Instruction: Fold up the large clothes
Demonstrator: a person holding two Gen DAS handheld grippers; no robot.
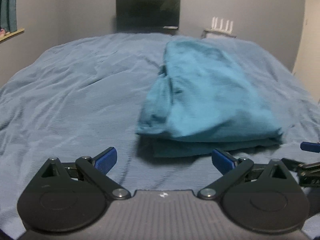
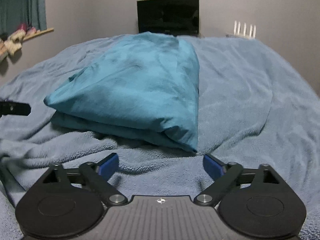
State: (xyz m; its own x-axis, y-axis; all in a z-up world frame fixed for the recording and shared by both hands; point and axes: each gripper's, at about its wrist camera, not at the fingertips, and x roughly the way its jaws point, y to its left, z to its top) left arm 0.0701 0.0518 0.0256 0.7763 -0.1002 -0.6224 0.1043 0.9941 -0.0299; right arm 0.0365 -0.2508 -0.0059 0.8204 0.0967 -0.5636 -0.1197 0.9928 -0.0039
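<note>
Now: Folded Teal Cloth Lies Lengthwise on the Bed

The teal cloth [image 1: 202, 98] [image 2: 138, 86] lies folded in layers on the blue blanket [image 1: 80, 100] [image 2: 240, 90] of the bed, its long axis running near to far, the thick folded end nearest.

Both tools sit just short of that end (neither touching it): the left hand-held gripper [image 1: 164, 160] and the right hand-held gripper [image 2: 161, 165] are spread wide, holding nothing.

No readable writing shows anywhere.
</note>
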